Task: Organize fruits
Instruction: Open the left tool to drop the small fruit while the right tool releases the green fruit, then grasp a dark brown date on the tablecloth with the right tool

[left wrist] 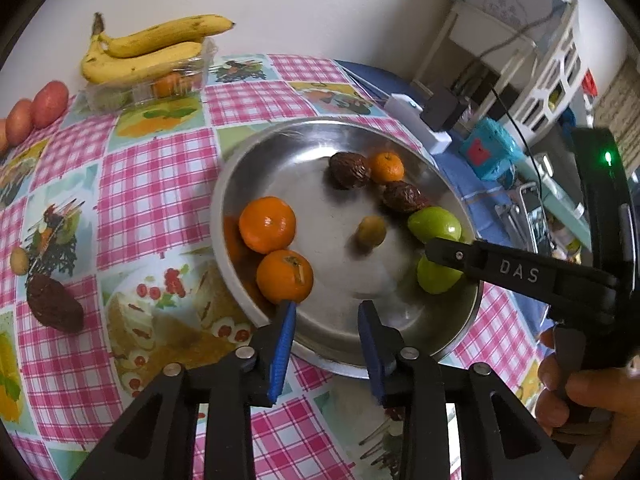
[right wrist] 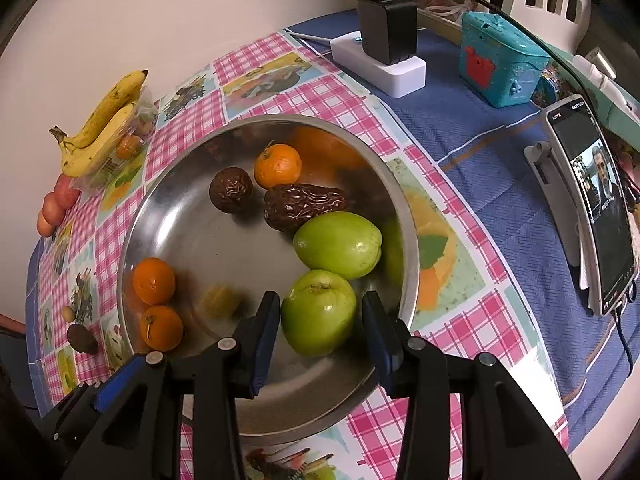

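Steel bowl (right wrist: 132, 216) on the checked cloth (left wrist: 156, 184) of the bench, holding three oranges, two wrinkled brown fruits, two green apples and a small blurred yellowish fruit (left wrist: 371, 232) near the middle. Left gripper (left wrist: 327, 314) over the near rim, jaws released with nothing between them, one blue pad just beside the nearest orange (left wrist: 285, 276). Right gripper (right wrist: 318, 306) over the bowl's near right side, jaws straddling the nearer green apple (right wrist: 318, 312); cannot tell whether the pads press on it. Second green apple (right wrist: 338, 244) just behind, touching a long brown fruit (right wrist: 302, 206). Outside the bowl: bananas (left wrist: 148, 50) atop a clear tray by the wall, reddish fruits (left wrist: 36, 112) at the far left, a dark brown fruit (left wrist: 54, 306) on the cloth.
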